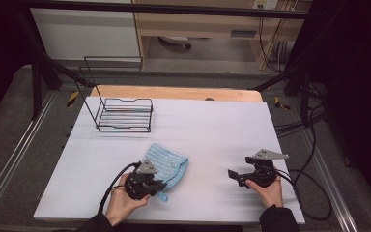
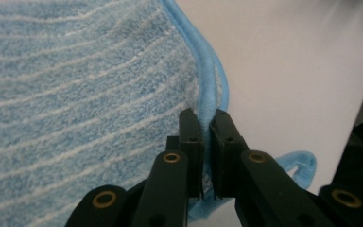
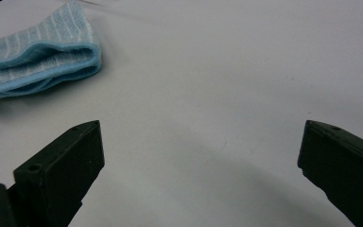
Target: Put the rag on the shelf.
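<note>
Left gripper (image 2: pixel 207 124) pinches the piped hem of the blue striped towel (image 1: pixel 166 164), which lies folded on the white table (image 1: pixel 212 130) near its front edge. Right gripper (image 3: pixel 201 156) hovers wide open and empty, well apart from the towel, with a black wire rack (image 1: pixel 124 115) at the far left.

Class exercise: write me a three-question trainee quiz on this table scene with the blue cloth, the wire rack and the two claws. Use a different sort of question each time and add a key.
1. True or false: the left claw is shut on the hemmed edge of the blue cloth.
2. Multiple choice: the right claw is A) shut on the cloth, B) open over bare table, C) holding the wire rack.
3. Short answer: where does the wire rack stand relative to the cloth in the high view?

Key: 1 true; 2 B; 3 farther back and to the left, apart from the cloth.
</note>
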